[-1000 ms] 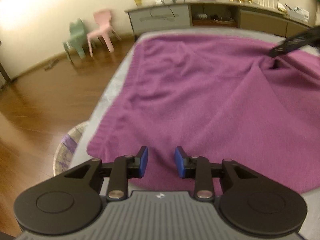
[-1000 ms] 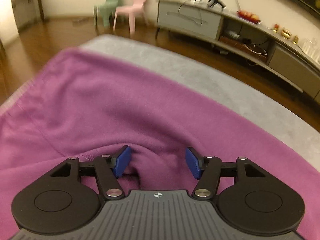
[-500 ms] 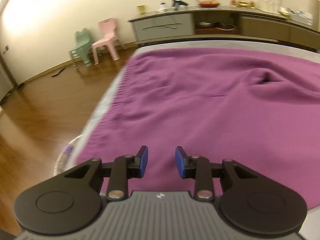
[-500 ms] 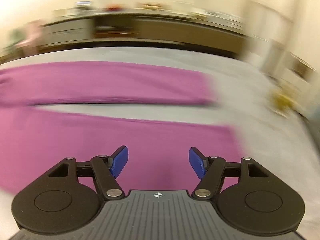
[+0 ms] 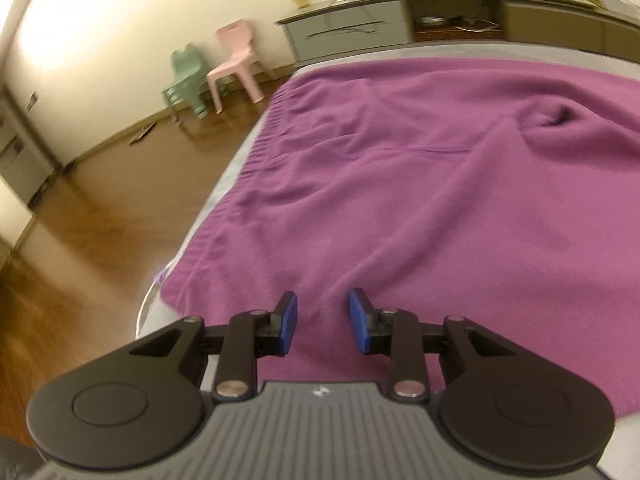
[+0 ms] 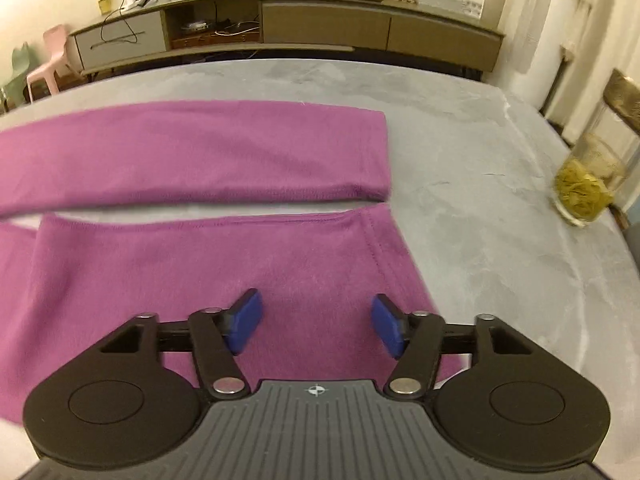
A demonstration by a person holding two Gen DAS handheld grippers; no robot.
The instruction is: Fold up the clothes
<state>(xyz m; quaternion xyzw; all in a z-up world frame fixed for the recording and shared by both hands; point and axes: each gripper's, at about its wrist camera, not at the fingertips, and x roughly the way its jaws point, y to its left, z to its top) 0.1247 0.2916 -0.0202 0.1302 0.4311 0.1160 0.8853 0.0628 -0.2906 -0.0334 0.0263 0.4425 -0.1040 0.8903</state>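
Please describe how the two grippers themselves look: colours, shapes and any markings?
The left gripper and right gripper look alike: blue finger pads on black linkage arms with silver pivots, round black discs either side, and a ribbed grey body bearing a small white mark.

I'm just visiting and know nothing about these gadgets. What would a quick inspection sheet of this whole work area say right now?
Surface: grey table, mostly covered by the garment.
Job's things: purple garment spread flat, wrinkled; two sleeves lie side by side, cuffs toward the jar.
Clutter: glass jar of yellowish contents near the table edge.
Grippers: left hand-held gripper open over the hem; right hand-held gripper open over the nearer sleeve; neither holds cloth.
Cables: wires on the sideboard.
Surroundings: pink chair, green chair, wooden floor.
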